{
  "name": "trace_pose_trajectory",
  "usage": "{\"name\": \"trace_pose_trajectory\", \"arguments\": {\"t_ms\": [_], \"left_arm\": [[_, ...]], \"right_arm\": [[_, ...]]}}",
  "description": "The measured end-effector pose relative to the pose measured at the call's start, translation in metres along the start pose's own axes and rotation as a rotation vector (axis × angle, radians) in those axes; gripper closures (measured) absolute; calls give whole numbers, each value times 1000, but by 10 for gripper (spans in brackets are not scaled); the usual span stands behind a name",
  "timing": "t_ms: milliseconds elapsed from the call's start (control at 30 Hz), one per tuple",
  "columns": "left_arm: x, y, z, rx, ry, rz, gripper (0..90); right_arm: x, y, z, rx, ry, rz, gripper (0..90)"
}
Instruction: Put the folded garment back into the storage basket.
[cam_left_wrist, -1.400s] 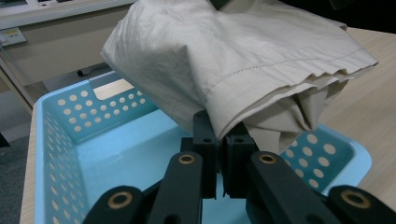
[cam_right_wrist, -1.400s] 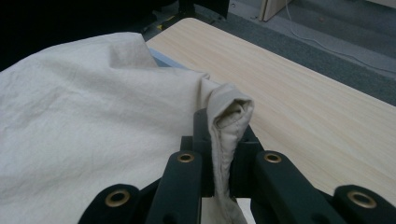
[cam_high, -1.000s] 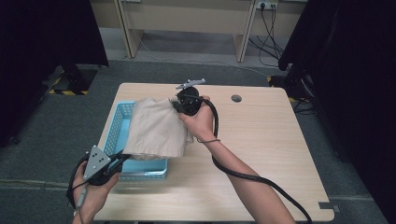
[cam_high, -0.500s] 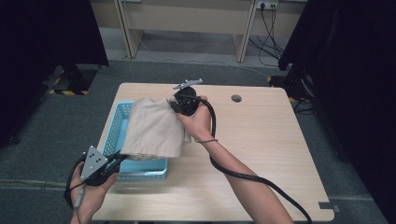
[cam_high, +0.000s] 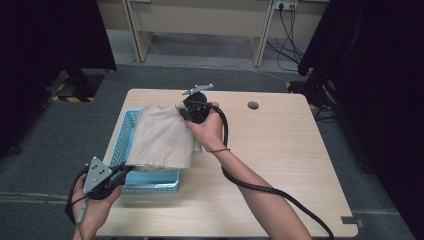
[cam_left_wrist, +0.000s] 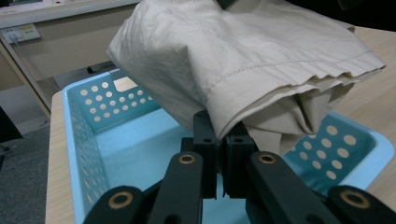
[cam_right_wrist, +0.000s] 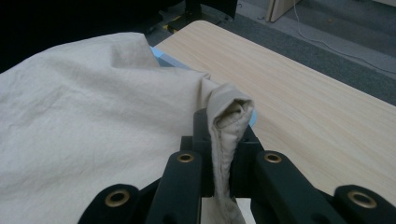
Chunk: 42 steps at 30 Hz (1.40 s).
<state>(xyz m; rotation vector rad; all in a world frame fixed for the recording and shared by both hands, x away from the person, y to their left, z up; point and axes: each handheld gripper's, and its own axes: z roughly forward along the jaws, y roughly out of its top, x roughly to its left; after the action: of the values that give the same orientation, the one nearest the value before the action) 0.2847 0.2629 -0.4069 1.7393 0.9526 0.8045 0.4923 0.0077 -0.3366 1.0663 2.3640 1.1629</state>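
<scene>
While the beige folded cloth (cam_high: 162, 137) hangs stretched above the light-blue perforated basket (cam_high: 150, 180), both pairs of tongs are clamped on it, jaws nearly together with only fabric between them. Seen from the high view, the left gripper (cam_high: 120, 172) sits at about 7 o'clock of the table (cam_high: 280, 150), pinching the cloth's near lower corner over the basket's front rim. At roughly 11 o'clock of the table, the right gripper (cam_high: 184, 114) holds the far upper corner, with the person's right hand (cam_high: 207, 129) wrapped around its body and the black cable trailing back along the forearm.

From the left gripper view, the left gripper (cam_left_wrist: 222, 135) bites the underside of the folded hem, and the stitched seam and bunched layers of the cloth (cam_left_wrist: 243, 56) show clearly; below it lies the basket (cam_left_wrist: 93, 121) with its round holes and bare floor, details that the high view hides under the fabric. From the right gripper view, the right gripper (cam_right_wrist: 224, 140) squeezes a rolled fold of cloth (cam_right_wrist: 93, 140) that stands upright between the jaws, a sliver of the basket's blue rim (cam_right_wrist: 163, 58) peeks out at 11 o'clock, and bare wooden tabletop (cam_right_wrist: 303, 102) spreads to 2 o'clock.
</scene>
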Motion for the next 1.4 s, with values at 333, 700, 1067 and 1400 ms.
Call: {"name": "trace_pose_trajectory", "arguments": {"t_ms": [333, 700, 1067, 1400], "left_arm": [[1, -1, -1, 1, 5, -3, 862], [5, -3, -2, 6, 12, -1, 862], [9, -4, -5, 4, 23, -8, 862], [11, -9, -7, 8, 32, -18, 862]], "right_arm": [[2, 1, 3, -2, 4, 3, 847], [4, 2, 6, 0, 6, 1, 847], [9, 6, 8, 1, 8, -1, 847], [13, 7, 11, 2, 14, -6, 847]]}}
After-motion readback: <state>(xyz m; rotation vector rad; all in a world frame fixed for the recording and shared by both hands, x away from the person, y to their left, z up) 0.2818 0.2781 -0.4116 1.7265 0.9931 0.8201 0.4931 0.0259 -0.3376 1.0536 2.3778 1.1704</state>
